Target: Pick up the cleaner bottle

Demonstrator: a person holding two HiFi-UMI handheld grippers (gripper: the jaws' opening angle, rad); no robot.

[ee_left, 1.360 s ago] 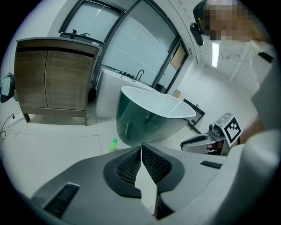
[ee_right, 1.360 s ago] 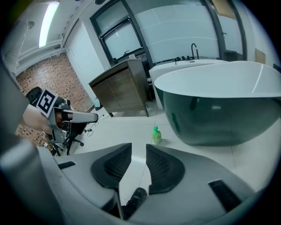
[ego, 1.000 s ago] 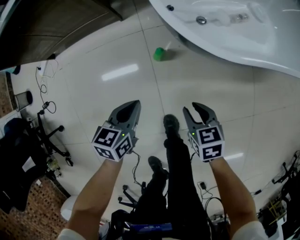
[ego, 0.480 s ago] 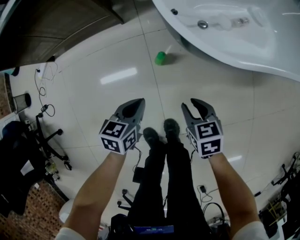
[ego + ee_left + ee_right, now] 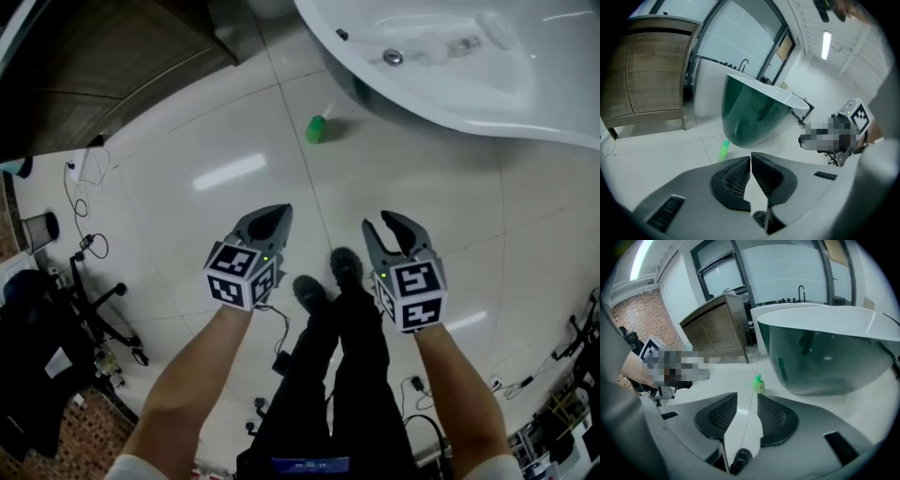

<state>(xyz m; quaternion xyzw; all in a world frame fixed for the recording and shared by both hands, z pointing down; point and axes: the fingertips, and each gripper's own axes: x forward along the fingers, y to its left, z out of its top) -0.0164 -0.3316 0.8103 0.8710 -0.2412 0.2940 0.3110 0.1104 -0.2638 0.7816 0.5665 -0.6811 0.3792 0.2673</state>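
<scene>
1. Since a second ago, the trailing shoe [image 5: 308, 292] has come up beside the other shoe [image 5: 345, 265] at the centre of the head view. The left gripper [image 5: 272, 214] has shifted slightly toward the centre.
2. The left gripper's fingers meet at the tips, with nothing between them.
3. The right gripper [image 5: 747, 397] has its fingers a little apart and holds nothing; only floor shows through the gap.
4. The green cleaner bottle [image 5: 317, 129] stands on the pale tiled floor [image 5: 187, 187] in the upper middle of the head view. It is just beside the base of the bathtub [image 5: 441, 98] and well apart from both grippers.
5. In the right gripper view, the bottle sits just above the gap between the fingers.
6. A wooden cabinet [image 5: 94, 66] fills the upper left.
</scene>
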